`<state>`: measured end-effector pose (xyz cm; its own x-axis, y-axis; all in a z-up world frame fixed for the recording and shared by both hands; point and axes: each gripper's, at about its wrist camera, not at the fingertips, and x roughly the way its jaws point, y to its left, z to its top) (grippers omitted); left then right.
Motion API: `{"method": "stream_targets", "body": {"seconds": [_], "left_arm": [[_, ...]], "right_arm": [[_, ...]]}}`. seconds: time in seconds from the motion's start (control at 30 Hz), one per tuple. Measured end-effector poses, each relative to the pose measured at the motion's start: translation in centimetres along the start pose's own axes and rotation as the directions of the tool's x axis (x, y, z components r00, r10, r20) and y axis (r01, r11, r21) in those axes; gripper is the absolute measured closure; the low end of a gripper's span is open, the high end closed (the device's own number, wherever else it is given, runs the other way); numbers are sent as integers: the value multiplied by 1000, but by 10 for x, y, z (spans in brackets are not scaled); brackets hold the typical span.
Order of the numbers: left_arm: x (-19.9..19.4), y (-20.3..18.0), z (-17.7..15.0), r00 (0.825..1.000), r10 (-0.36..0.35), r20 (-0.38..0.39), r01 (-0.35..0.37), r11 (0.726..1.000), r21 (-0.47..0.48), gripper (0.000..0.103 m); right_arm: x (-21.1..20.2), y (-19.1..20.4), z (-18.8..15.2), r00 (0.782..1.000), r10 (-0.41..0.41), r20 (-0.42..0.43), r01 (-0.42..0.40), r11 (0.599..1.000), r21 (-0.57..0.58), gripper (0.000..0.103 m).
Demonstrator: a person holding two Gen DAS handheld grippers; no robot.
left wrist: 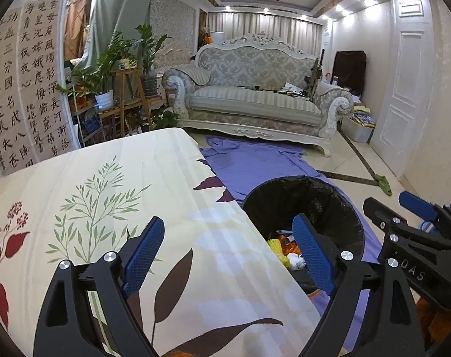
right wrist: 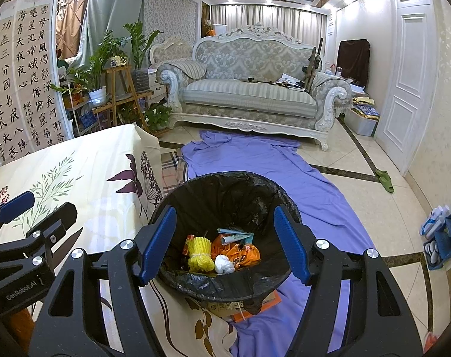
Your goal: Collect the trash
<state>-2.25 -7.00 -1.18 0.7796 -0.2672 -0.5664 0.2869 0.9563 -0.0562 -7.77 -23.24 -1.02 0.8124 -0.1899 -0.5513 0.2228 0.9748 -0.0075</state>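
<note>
A round bin with a black liner point(right wrist: 225, 190) stands on the floor beside the table; it also shows in the left wrist view point(left wrist: 323, 196). Inside lie a yellow foam net point(right wrist: 199, 254), an orange wrapper point(right wrist: 243, 253), a white crumpled tissue point(right wrist: 224, 264) and a teal packet point(right wrist: 235, 236). My right gripper point(right wrist: 225, 247) is open and empty, held above the bin's mouth. My left gripper point(left wrist: 228, 253) is open and empty over the table's right edge, its right finger over the bin. The right gripper shows at the right of the left wrist view point(left wrist: 403, 217).
The table wears a cream floral cloth point(left wrist: 106, 196). A purple sheet point(right wrist: 270, 160) covers the floor under the bin. An ornate sofa point(right wrist: 249, 89) stands at the back, plants point(right wrist: 106, 59) at the left, a white door point(right wrist: 412, 74) at the right, green slippers point(right wrist: 384, 180) near it.
</note>
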Motion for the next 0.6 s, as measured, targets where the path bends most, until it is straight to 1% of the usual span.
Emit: {"method": "stream_targets", "body": {"seconds": [0.2, 0.3, 0.37, 0.43, 0.6], "left_arm": [[0, 5, 6, 1000, -19, 0, 19, 999, -39, 16], [0, 5, 7, 1000, 2, 9, -2, 1000, -31, 16], [0, 10, 7, 1000, 8, 13, -8, 999, -37, 16], [-1, 14, 6, 999, 29, 20, -28, 998, -48, 16], [0, 26, 5, 998, 59, 10, -59, 997, -42, 16]], "right_arm": [[0, 0, -4, 1000, 1, -3, -1, 1000, -3, 36], [1, 1, -6, 1000, 3, -3, -3, 1000, -5, 36], [1, 1, -9, 1000, 7, -4, -7, 1000, -9, 36], [5, 5, -11, 1000, 12, -7, -12, 1000, -14, 36], [7, 12, -10, 999, 30, -16, -31, 999, -30, 36]]}}
